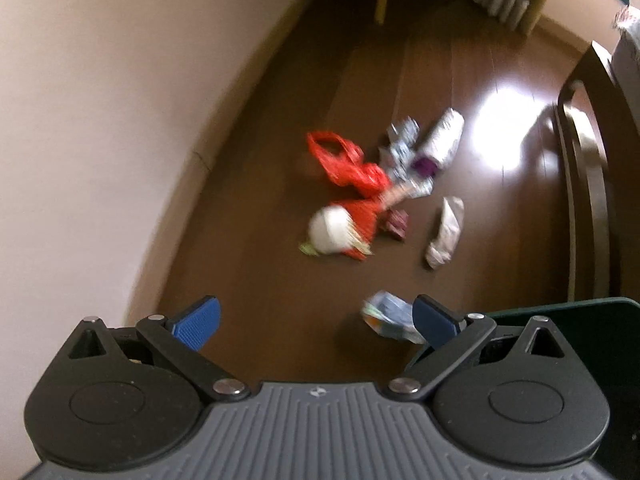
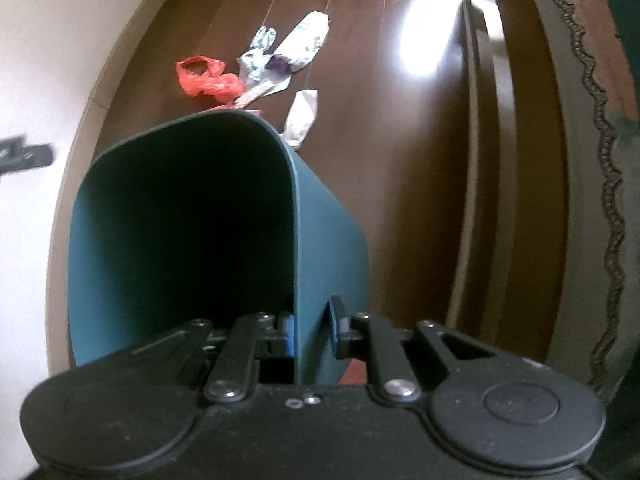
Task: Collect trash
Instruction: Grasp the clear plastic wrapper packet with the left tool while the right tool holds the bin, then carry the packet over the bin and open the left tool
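Left wrist view: the left gripper (image 1: 316, 322) hovers above a dark wooden floor (image 1: 280, 320), jaws spread wide and empty. Trash lies scattered ahead, near the middle of the floor: a red bag (image 1: 348, 164), a white cup (image 1: 330, 230) just beside it, a white wrapper (image 1: 446, 230) to the right, and a blue-and-white wrapper (image 1: 390, 316) nearest, just beside the right fingertip. A pale wall (image 1: 100, 120) bounds the floor's left edge.

Right wrist view: the right gripper (image 2: 314, 330) has its jaws pinching the rim of a teal bin (image 2: 328, 216), one jaw inside, one outside.

All this trash looks light, soft and crinkly, likely to slip or crush. The nearest wrapper seems best pinched at a raised, crumpled fold.
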`<state>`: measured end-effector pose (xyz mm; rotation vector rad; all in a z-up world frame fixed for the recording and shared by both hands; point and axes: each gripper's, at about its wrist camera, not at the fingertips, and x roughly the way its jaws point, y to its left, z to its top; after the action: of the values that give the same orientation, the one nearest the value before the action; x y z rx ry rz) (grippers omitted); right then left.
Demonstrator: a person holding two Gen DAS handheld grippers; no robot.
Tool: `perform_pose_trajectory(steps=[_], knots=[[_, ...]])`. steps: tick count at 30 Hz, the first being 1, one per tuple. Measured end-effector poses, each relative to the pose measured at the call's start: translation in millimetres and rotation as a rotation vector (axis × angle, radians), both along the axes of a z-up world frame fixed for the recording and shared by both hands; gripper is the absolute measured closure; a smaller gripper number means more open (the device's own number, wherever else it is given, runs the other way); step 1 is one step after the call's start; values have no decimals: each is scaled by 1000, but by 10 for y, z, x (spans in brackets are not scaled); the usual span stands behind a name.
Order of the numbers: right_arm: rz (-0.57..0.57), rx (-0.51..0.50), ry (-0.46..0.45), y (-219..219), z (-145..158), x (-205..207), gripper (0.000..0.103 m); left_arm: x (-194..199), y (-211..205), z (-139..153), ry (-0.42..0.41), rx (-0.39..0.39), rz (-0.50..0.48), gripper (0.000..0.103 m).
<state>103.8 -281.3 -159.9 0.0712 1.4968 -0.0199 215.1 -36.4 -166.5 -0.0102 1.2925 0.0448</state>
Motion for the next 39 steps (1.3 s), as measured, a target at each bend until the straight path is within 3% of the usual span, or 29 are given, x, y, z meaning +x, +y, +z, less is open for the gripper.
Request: perform_pose_trajectory(steps=[8,15,17,22,25,27,28,29,32,35,39], knots=[[-15,-6,13,-390,-277,-59,88,493,-363,-955,181,-179,92,0],[-108,3,53,-522,-574,-80,88,743,-631,-2305,368,-287,144,2],[-144,8,69,-562,-644,-94,89,744,-723,-2655,412,-282,129,15],[-168,-13,58,-638,-695,-123,92,734,-874,-3294,477,-255,90,29],[-180,-20,63,-710,-717,-105,93,734,-916,-3488,492,-233,71,44],[-188,-19,65,-752,-724,-89,93,724,-929,-3540,492,-228,69,48],[-195,-17,67,-767,-725,-81,93,716,-931,-3556,489,-231,71,55],[-203,-15,69,-779,-725,-75,93,710,-934,-3570,487,-232,72,71],[-222,-7,67,-781,-724,-31,93,695,-939,-3603,481,-230,80,93],[-264,-14,54,-791,-657,-45,93,699,-988,-3529,436,-234,49,99],[-315,-28,46,-810,-607,-32,92,775,-1006,-3280,399,-216,5,101]])
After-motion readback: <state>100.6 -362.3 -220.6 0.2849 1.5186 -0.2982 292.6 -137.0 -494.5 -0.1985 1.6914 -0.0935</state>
